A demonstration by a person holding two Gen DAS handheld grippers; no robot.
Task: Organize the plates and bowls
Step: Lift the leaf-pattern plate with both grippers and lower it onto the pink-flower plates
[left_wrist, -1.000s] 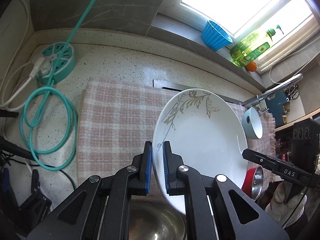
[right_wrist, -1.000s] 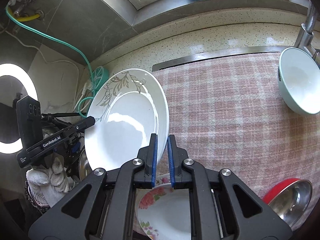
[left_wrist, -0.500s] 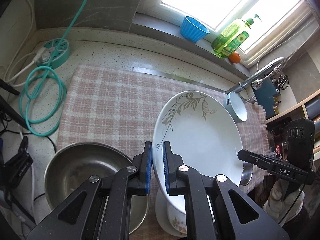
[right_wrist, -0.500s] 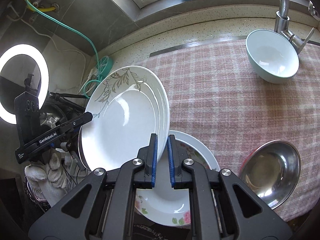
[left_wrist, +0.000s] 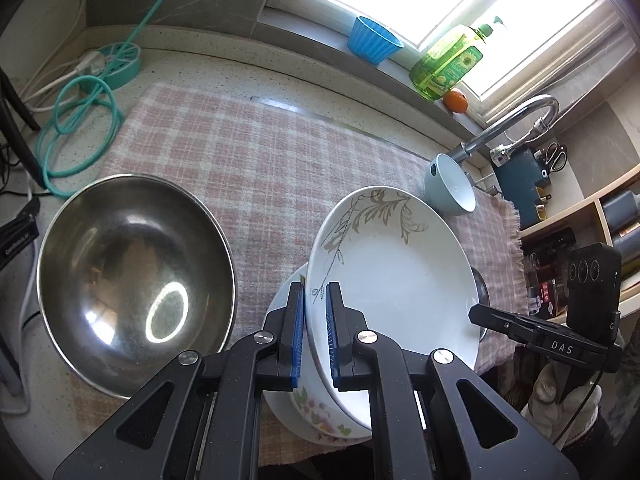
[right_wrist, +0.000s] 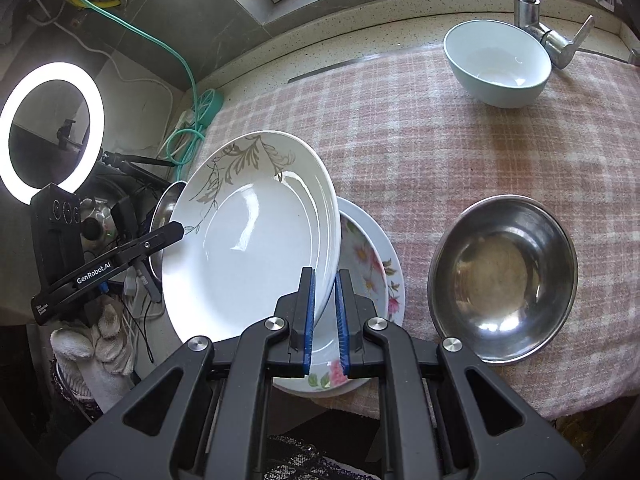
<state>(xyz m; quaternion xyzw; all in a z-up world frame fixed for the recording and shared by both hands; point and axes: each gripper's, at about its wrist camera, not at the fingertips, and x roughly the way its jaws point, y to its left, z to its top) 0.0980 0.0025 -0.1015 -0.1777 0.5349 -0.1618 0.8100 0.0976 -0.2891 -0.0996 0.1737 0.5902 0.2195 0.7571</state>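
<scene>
Leaf plate going onto the floral plate; bowls not yet stacked.

I am gripping the white leaf-patterned plate (left_wrist: 394, 280) by opposite rim edges, my left gripper (left_wrist: 316, 332) and right gripper (right_wrist: 325, 316) both clenching it, tilted just above the floral plate (right_wrist: 370, 264). The large steel bowl (left_wrist: 128, 276) at 9 o'clock, small steel bowl (right_wrist: 504, 280) at 3 and pale green bowl (right_wrist: 498, 62) at 1 are sitting apart on the checked cloth (left_wrist: 260, 160).

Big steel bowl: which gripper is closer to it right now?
Left. The left gripper grips the leaf-pattern plate on the rim nearest the big steel bowl. The right gripper grips the opposite rim, so the plate lies between it and that bowl.
</scene>
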